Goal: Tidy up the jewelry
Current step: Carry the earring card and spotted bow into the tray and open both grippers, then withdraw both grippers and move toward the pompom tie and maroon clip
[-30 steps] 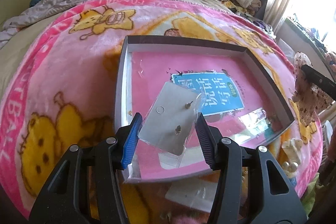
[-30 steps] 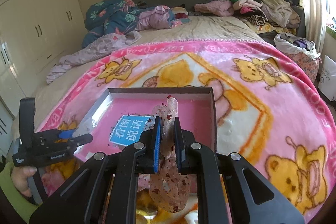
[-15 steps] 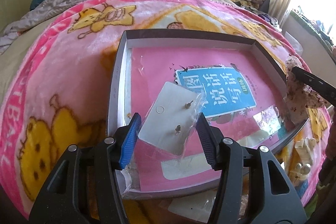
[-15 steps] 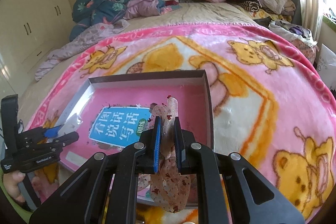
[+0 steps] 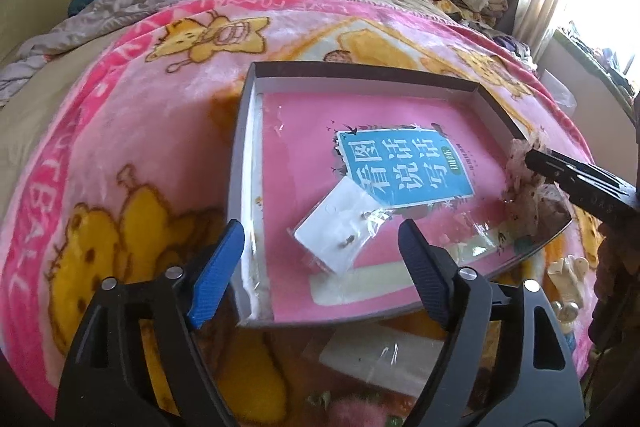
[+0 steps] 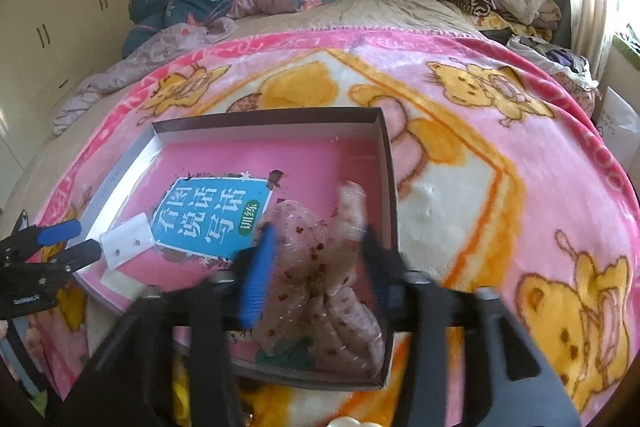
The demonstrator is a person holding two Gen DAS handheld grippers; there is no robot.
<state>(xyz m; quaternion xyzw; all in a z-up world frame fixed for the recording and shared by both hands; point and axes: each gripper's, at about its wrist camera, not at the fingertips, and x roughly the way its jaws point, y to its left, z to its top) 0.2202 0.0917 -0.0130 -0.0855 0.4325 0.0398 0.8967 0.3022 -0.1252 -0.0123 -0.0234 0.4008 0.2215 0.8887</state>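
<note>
Jaws of both grippers are just opening, so the earring card (image 5: 340, 227), lying loose ahead of the spread left gripper (image 5: 320, 251), and the lace hair bow (image 6: 316, 267), between the right gripper's (image 6: 316, 263) parted fingers, are now resting inside the tray (image 5: 360, 70), seemingly delivered.
</note>
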